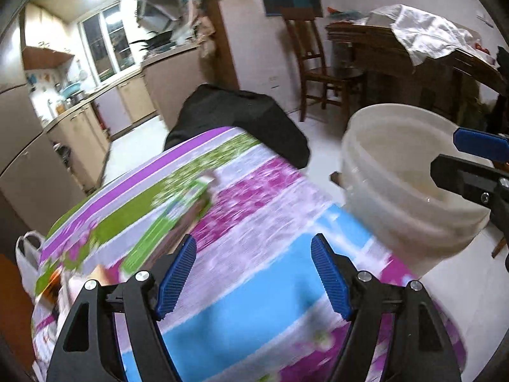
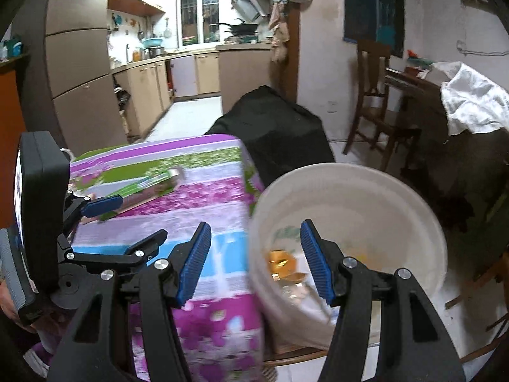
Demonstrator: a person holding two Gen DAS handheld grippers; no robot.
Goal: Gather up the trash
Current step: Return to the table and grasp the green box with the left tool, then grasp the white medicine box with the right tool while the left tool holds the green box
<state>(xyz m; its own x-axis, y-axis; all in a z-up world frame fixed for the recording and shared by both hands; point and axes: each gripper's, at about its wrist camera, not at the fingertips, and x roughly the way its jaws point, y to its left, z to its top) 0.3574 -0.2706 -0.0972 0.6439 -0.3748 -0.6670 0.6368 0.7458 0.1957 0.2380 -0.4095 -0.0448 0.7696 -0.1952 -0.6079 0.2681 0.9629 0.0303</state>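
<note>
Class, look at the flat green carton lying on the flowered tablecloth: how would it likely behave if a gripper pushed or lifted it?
The green carton lies flat, so it probably slides rather than rolls or tips. It looks like thin card, likely light and easily crushed. The tablecloth may bunch under a push.

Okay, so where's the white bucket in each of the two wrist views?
Left wrist: white bucket at right of picture, beside the striped tablecloth.
Right wrist: white bucket lower centre-right, behind the right gripper, trash inside.
Shared landmark: the black bag beyond the table's far end.

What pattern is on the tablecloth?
Floral stripes in purple, green, magenta, white and blue on the tablecloth; clearest in the right wrist view.
</note>
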